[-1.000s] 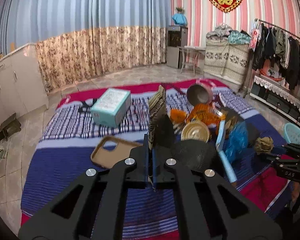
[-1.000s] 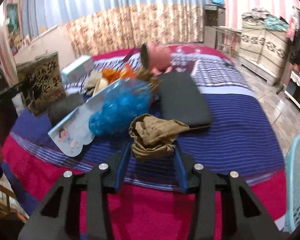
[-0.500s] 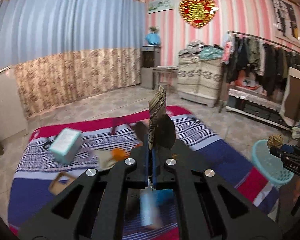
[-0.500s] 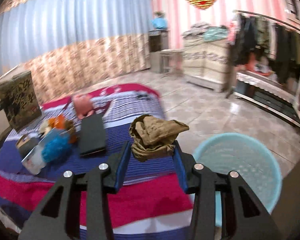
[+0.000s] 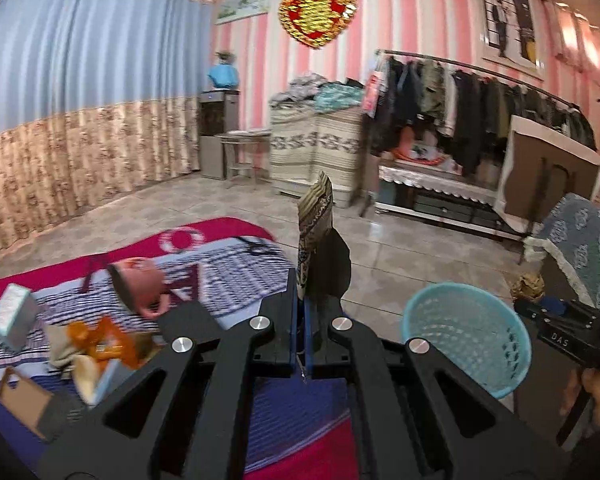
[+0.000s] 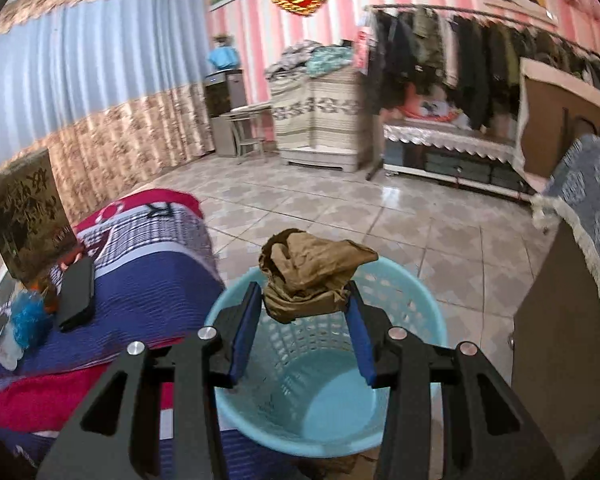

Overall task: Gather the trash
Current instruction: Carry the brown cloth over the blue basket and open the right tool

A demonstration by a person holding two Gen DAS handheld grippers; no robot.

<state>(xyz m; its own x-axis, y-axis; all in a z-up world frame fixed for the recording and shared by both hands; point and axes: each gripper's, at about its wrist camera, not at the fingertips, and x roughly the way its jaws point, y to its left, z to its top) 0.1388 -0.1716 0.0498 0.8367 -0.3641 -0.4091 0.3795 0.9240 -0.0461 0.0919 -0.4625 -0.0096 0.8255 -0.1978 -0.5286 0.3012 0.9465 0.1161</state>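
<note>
My right gripper [image 6: 304, 300] is shut on a crumpled brown paper wad [image 6: 312, 276] and holds it right above the light blue trash basket [image 6: 416, 300]. The basket also shows in the left wrist view [image 5: 464, 340], with the right gripper [image 5: 530, 298] and wad [image 5: 528, 285] at its far rim. My left gripper [image 5: 300, 292] is shut on a flat patterned gold-and-black packet [image 5: 315, 220], held upright above the bed's edge; the packet also shows in the right wrist view [image 6: 24, 224].
The striped bed cover [image 5: 228, 264] carries a pink cup [image 5: 138, 284], orange wrappers [image 5: 104, 336], a teal box [image 5: 14, 314] and a brown phone case [image 5: 24, 404]. A black case [image 6: 76, 298] and blue wad [image 6: 28, 320] lie there too. A wooden cabinet [image 6: 556, 360] stands right of the basket.
Both grippers swung right, away from the bed clutter toward the basket. The right gripper with the wad now hangs over the basket opening. Both grips are unchanged.
</note>
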